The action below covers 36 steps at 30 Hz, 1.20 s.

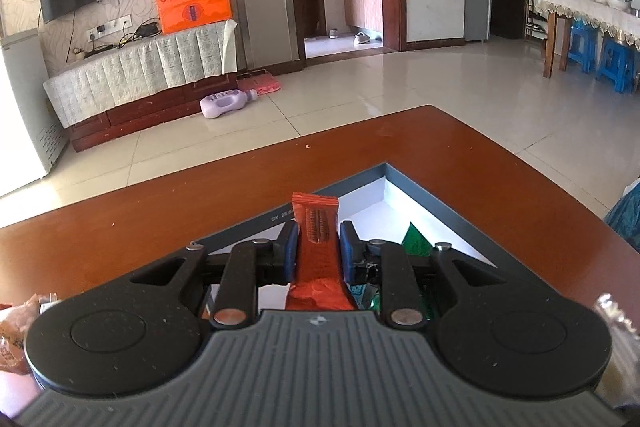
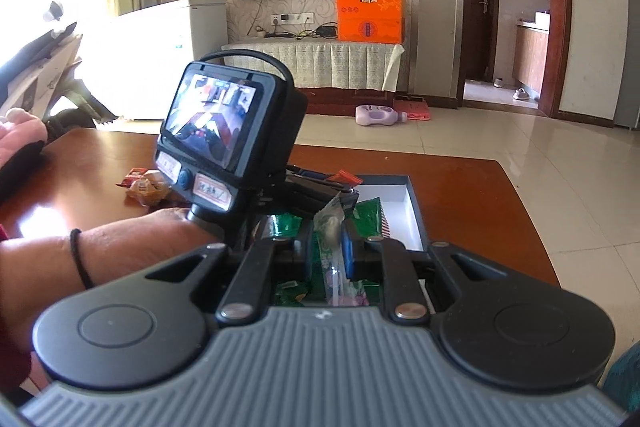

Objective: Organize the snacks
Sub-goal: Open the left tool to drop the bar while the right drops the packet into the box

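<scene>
The left gripper tilts downward over a corner of a shallow box with dark grey walls and a white floor. An orange snack packet stands upright between its blue pads, the crimped top edge poking above them. A narrow gap shows on either side of the wrapper, so whether the pads press on it cannot be told.

The right gripper also points downward over the same box, its jaws nearly together and clamped on a thin clear-wrapped packet with a crinkled, translucent film. Glossy green packets lie in the box beneath it.

In the right wrist view a bare forearm with a dark band at the wrist reaches across, carrying the left gripper's handle with its small screen. More wrapped snacks lie loose on the polished reddish-brown wooden table, left of the box.
</scene>
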Available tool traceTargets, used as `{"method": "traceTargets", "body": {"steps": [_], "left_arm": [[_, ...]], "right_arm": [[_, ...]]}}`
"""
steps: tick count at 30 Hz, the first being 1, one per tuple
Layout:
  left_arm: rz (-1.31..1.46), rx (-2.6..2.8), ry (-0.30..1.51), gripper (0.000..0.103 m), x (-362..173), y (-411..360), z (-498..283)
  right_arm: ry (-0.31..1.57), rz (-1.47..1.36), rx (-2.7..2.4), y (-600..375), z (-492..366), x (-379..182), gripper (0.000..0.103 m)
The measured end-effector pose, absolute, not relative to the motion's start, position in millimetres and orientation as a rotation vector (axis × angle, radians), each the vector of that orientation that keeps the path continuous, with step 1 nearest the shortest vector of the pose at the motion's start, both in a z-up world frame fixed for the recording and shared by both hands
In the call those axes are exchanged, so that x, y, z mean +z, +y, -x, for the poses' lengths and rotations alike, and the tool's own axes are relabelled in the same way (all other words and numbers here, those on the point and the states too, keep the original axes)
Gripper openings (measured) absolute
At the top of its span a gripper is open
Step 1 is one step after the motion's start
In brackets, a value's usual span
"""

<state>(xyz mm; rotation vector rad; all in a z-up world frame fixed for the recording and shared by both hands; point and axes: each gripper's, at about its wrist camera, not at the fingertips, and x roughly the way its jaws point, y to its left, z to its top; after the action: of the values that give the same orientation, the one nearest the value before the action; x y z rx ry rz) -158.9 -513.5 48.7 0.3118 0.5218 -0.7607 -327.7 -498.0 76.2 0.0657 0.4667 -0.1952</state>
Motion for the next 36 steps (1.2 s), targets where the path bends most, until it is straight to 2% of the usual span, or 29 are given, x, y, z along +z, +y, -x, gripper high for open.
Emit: {"method": "traceTargets", "body": {"steps": [5,8,18,36], "left_arm": [[-0.315,-0.761,0.499,0.057,52.1,-515.7,156.3],[-0.320,-0.759,0.483,0.064,55.4,-514.9,157.4],[-0.315,-0.745,0.472,0.068,62.4,-504.3,162.2],[-0.272,-0.734,0.456,0.069,79.9,-451.3,184.2]], "right_arm": [[0.471,-0.074,-0.203,-500.3,325.6,74.9,0.018],[0.473,-0.076,-0.205,-499.9,325.1,72.8,0.018],[0.473,-0.088,-0.210,-503.1,323.1,69.9,0.018],[0.517,-0.073,-0.283,-514.1,293.5,49.5,0.018]]}}
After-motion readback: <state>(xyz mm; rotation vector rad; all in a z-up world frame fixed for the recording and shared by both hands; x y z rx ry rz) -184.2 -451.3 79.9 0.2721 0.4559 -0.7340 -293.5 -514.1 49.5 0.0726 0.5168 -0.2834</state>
